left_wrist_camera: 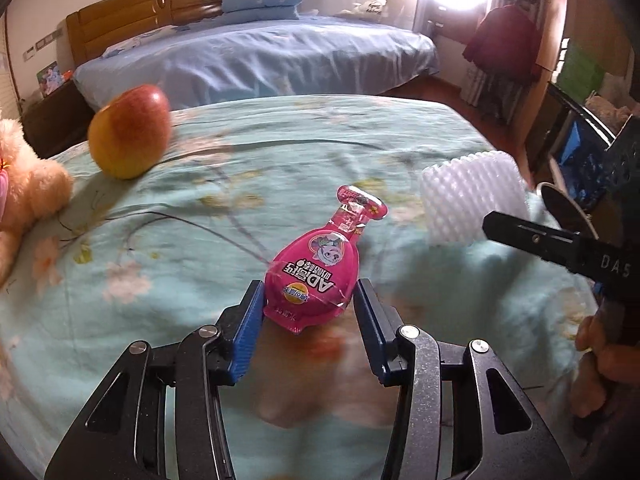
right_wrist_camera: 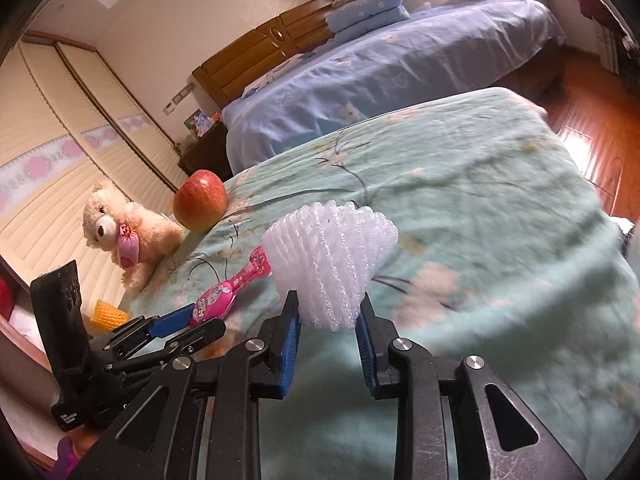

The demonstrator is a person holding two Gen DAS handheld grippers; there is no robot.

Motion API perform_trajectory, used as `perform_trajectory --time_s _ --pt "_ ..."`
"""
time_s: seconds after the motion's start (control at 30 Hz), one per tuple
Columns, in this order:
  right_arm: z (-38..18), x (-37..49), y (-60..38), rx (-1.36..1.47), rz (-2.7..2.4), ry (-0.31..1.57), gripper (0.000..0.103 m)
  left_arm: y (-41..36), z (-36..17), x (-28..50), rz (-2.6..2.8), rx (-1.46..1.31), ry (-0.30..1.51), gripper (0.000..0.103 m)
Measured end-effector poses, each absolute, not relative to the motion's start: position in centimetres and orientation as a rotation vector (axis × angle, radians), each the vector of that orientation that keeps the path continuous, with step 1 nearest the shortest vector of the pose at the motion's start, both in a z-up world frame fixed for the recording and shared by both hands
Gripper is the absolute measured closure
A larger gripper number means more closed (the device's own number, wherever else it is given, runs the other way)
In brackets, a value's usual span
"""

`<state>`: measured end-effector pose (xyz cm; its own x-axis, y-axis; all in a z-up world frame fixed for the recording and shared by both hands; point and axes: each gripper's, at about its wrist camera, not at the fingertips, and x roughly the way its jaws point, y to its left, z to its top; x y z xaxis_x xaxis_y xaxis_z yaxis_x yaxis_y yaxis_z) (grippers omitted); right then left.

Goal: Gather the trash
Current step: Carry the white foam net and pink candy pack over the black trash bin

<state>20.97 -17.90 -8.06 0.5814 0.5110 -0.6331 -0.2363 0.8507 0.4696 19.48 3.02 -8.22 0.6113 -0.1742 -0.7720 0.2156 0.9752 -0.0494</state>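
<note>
While clamped on the wide end of a pink drink pouch (left_wrist_camera: 310, 268), left gripper (left_wrist_camera: 310, 300) held above the pale green flowered bedspread (left_wrist_camera: 260, 176), blue pads (left_wrist_camera: 250, 322) pressing both sides, narrow neck of the pouch pointing away. Right gripper (right_wrist_camera: 328, 322) likewise pinched tight on a white foam fruit net (right_wrist_camera: 330, 254), squeezed at its base and fanning out above the pads, lifted off the cover. From the left wrist view, net (left_wrist_camera: 470, 196) visible at right, just beyond the black finger of the other tool, with part of a hand (left_wrist_camera: 596, 364) at the frame's edge. Further back on the bedspread, resting near the far left side: a red and yellow apple (right_wrist_camera: 200, 202), and just beside it a cream teddy bear (right_wrist_camera: 128, 232) with a pink pouch at its neck. Lying below the bear, a small yellow foam net (right_wrist_camera: 108, 314). Beyond, a second bed with blue sheets (right_wrist_camera: 380, 76), folded blue bedding and a wooden headboard.
</note>
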Motion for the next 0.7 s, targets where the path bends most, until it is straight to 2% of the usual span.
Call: perform_trajectory --time_s 0.7 --pt "-7.2 14.3 -27.0 0.391 0.304 0.777 0.076 -7.3 -7.2 15.6 -0.391 0.056 0.860 0.059"
